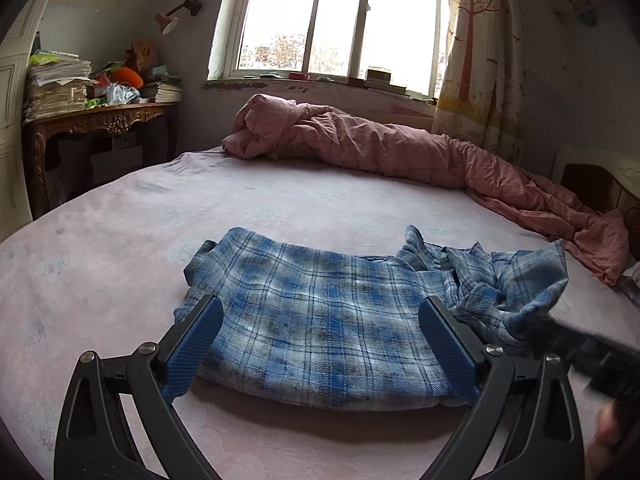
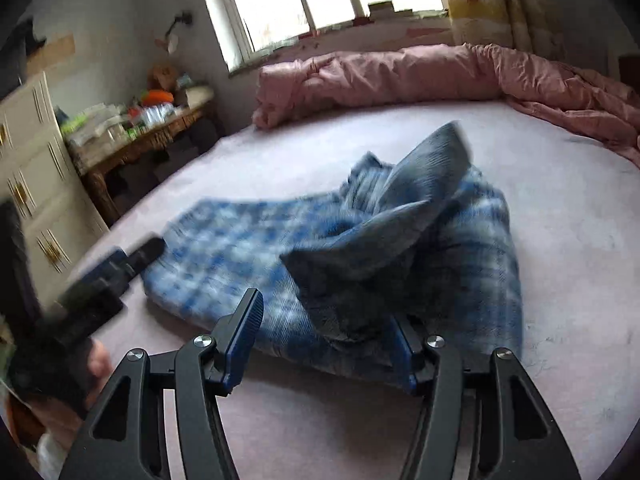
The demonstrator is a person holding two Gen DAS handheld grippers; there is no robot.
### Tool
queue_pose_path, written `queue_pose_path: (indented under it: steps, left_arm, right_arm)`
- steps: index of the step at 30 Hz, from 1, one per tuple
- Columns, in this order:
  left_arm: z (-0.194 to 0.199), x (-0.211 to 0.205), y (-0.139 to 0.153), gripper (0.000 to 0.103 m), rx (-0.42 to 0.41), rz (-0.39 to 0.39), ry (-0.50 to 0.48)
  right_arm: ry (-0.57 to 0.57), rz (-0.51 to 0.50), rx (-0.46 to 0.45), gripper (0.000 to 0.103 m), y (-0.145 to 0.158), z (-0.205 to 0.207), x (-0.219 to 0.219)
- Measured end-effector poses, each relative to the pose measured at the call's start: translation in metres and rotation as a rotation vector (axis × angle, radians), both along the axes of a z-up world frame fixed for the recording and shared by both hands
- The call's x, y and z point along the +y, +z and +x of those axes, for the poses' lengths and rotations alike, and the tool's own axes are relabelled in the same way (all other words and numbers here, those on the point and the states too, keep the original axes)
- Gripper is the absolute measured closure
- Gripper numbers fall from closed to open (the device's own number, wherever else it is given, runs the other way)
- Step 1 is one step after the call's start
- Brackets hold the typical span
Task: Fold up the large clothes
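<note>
Mid-fold: shirt (image 1: 312, 320) lies on bed (image 1: 120, 240) just ahead of left gripper (image 1: 320, 336), jaws released. Right gripper (image 2: 324, 320) spread around the bunched side; next we clench and flatten it.

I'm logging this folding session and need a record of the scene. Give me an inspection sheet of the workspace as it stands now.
Surface: pink bed sheet, smooth and bare around the shirt.
Job's things: blue plaid shirt, left part lying flat, right part bunched and raised.
Clutter: pink quilt heaped along the far edge of the bed.
Grippers: left hand-held gripper open, its fingers either side of the shirt's near edge; right hand-held gripper open, at the bunched cloth, view blurred.
Cables: nothing seen.
Surroundings: window, curtain, wooden side table stacked with papers, wall lamp.
</note>
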State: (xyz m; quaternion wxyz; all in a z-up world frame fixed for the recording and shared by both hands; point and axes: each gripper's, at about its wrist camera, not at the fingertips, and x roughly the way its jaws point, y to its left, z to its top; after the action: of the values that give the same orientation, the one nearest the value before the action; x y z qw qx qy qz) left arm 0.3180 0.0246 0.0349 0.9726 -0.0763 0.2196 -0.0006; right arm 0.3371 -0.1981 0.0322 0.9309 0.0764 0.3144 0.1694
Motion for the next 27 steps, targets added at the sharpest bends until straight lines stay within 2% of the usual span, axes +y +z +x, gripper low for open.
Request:
queue_pose_path:
  steps: [3,5,7,11,14,16,18,19,21,24,27]
  left_arm:
    - [-0.001,-0.003,0.001,0.005,-0.005,0.006,-0.004]
    - [-0.001,-0.003,0.001,0.005,-0.006,0.010,-0.010]
    - [-0.001,-0.006,0.001,0.005,-0.007,0.019,-0.013]
    - [-0.002,-0.012,0.001,0.005,-0.013,0.039,-0.026]
    - [-0.006,-0.018,0.002,0.005,-0.034,0.056,-0.056]
    - [-0.008,-0.024,0.002,0.005,-0.046,0.077,-0.075]
    - [-0.008,-0.028,0.002,0.005,-0.050,0.101,-0.079]
    - [-0.009,-0.031,0.002,0.005,-0.053,0.115,-0.071]
    - [-0.012,-0.032,0.003,0.005,-0.073,0.129,-0.050]
    - [-0.015,-0.033,0.005,0.005,-0.091,0.115,-0.079]
    - [-0.017,-0.036,0.005,0.005,-0.096,0.098,-0.135]
  right_arm:
    - [-0.054,0.066,-0.078,0.042,0.014,-0.008,-0.020]
    - [-0.168,0.072,-0.123,0.042,0.019,-0.012,-0.035]
    - [-0.321,0.013,-0.116,0.042,0.017,-0.006,-0.046]
    - [-0.422,-0.058,-0.047,0.042,-0.001,0.013,-0.059]
    - [-0.388,-0.064,0.020,0.042,-0.011,0.025,-0.061]
    - [-0.247,-0.074,0.092,0.041,-0.018,0.036,-0.050]
    - [-0.200,-0.173,0.068,0.035,-0.020,0.032,-0.039]
    - [-0.158,-0.189,0.060,0.028,-0.019,0.030,-0.034]
    - [-0.110,-0.155,0.056,0.026,-0.015,0.027,-0.035]
    - [-0.146,-0.122,0.055,0.026,-0.010,0.024,-0.047]
    - [-0.284,-0.091,0.069,0.026,-0.008,0.023,-0.068]
